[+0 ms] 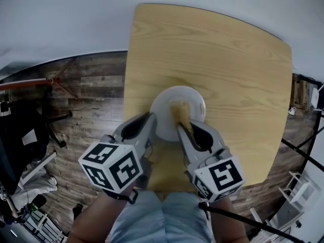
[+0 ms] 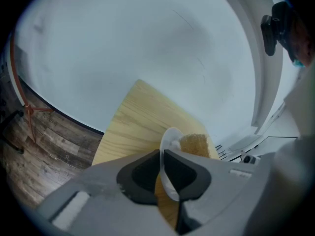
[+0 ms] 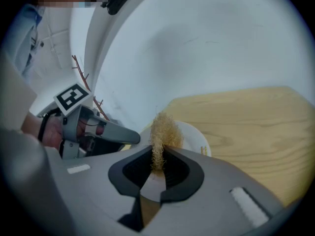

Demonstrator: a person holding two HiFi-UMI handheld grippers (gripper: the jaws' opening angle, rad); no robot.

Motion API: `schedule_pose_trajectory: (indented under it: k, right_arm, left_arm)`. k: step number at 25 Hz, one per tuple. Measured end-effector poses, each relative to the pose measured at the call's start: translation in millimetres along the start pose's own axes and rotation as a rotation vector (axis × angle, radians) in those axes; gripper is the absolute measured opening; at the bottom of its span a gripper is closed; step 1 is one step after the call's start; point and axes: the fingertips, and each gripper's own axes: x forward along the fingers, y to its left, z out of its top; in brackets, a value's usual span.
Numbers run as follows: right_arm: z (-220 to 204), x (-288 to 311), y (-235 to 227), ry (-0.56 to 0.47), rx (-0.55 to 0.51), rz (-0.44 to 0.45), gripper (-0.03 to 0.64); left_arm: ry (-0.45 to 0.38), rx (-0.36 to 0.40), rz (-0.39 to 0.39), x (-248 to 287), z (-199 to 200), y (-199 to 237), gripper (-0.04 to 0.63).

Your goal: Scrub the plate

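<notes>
The wooden surface [image 1: 228,59] spreads out ahead of both my claws. The white plate [image 1: 164,105] is over it, just in front of me, its near rim clamped in my left claw [image 2: 162,154]. My right claw [image 3: 158,152] is closed on a tan fibrous scrubber [image 3: 165,128], which touches the plate beyond its tips.
</notes>
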Motion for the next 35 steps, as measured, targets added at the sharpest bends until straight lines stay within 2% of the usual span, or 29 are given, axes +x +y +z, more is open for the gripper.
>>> schedule_pose_trajectory:
  k: [4,11,24,35]
  right_arm:
    - [16,-9,-24,0.052,-0.133,-0.126,0.044]
    - [17,5,-36,0.106,-0.187,-0.178,0.044]
    - [9,23,9,0.141,-0.263,-0.034,0.041]
    - [-23,6,43,0.160,-0.209,0.068,0.041]
  left_arm:
    - [-0.008,0.045,0.004,-3,5,-10,0.049]
    - [0.001,0.072,-0.021,-2,3,-21,0.049]
    - [-0.009,0.067,-0.044,-5,6,-18,0.049]
    - [-0.031,0.024,-0.036,-7,1,-12,0.046]
